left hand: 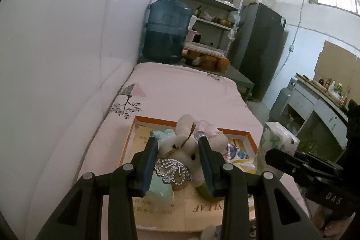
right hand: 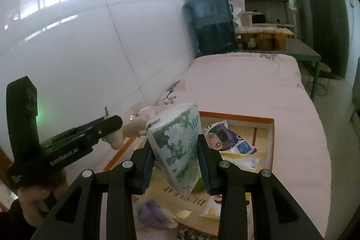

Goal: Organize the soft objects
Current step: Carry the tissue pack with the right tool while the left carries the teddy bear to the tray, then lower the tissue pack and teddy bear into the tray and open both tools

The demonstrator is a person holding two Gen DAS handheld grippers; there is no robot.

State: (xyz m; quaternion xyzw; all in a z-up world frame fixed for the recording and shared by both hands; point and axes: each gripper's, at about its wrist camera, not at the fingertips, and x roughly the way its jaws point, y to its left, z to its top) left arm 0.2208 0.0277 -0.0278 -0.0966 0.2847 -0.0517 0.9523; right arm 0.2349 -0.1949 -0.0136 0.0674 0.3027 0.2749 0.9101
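A white plush rabbit (left hand: 183,151) with a rhinestone bow hangs between the pads of my left gripper (left hand: 177,141), which is shut on it above an orange-rimmed cardboard box (left hand: 157,120). My right gripper (right hand: 174,141) is shut on a soft tissue pack (right hand: 177,127) with a green flower print, held over the same box (right hand: 236,116). In the right wrist view the left gripper (right hand: 112,125) and the rabbit (right hand: 132,127) are at the left. In the left wrist view the right gripper (left hand: 276,155) and the tissue pack (left hand: 276,136) are at the right.
The box lies on a pink mattress (left hand: 180,91) against a white wall (left hand: 67,48). Inside it lie soft packets (right hand: 227,138); a purple fluffy item (right hand: 153,213) rests on its near flap. A blue water jug (left hand: 166,33), shelves (left hand: 209,3) and a dark cabinet (left hand: 261,44) stand beyond.
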